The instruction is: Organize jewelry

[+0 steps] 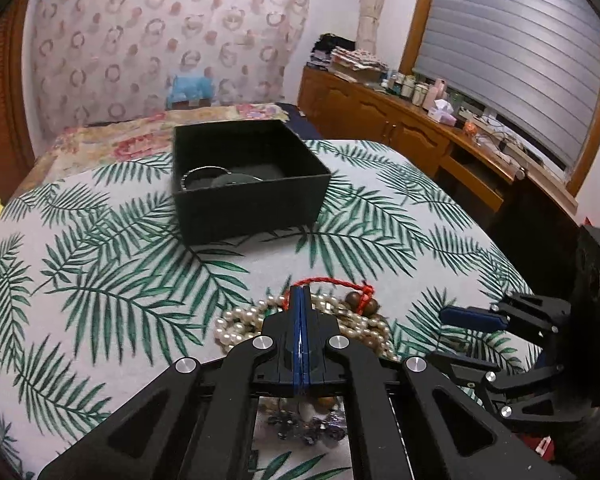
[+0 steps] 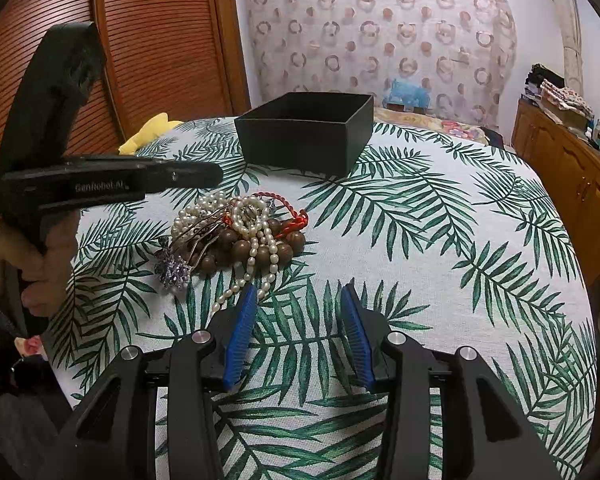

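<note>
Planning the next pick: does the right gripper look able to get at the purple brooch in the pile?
Probably yes: the right gripper is open, and the purple brooch lies exposed at the pile's edge.

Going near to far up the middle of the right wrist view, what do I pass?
right gripper, open over bare cloth → jewelry pile of pearls, wooden beads and red cord → black box → patterned curtain.

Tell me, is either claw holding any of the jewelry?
The left claw is shut over the jewelry pile, apparently pinching the red cord at its loop. The right claw is open, holding nothing.
</note>
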Demonstrator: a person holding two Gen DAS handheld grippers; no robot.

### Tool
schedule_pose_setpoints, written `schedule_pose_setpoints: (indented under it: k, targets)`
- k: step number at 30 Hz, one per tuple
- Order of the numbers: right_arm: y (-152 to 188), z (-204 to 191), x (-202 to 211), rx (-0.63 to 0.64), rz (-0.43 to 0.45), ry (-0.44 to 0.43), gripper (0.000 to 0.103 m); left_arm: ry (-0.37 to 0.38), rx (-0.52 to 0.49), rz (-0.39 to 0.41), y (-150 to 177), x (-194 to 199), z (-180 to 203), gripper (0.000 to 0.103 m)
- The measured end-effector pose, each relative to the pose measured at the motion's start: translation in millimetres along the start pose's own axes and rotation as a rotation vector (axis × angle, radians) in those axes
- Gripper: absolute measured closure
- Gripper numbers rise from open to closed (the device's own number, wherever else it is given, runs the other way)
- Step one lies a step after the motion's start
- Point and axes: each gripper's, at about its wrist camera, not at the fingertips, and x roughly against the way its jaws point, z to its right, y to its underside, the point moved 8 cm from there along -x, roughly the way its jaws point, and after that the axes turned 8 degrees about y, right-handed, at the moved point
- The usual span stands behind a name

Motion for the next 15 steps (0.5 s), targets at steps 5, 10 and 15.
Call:
schedule_pose_setpoints:
  k: [5, 10, 15]
  targets:
    - [0.3, -0.6, -0.8, -0.001, 0.000, 0.000, 0.057, -0.004, 0.016, -0.029, -2.8, -8.2, -7.3, 0.079]
    - [0.4, -0.6, -0.7, -0.001, 0.000, 0.000, 0.057, -0.003, 0.018, -0.081, 1.6, -25.3, -7.6, 0.078]
    - [0.2, -0.8, -0.7, -0.001, 0.000, 0.000, 0.057, -0.015, 0.003, -0.105, 8.7, -32.2, -7.8, 0.088]
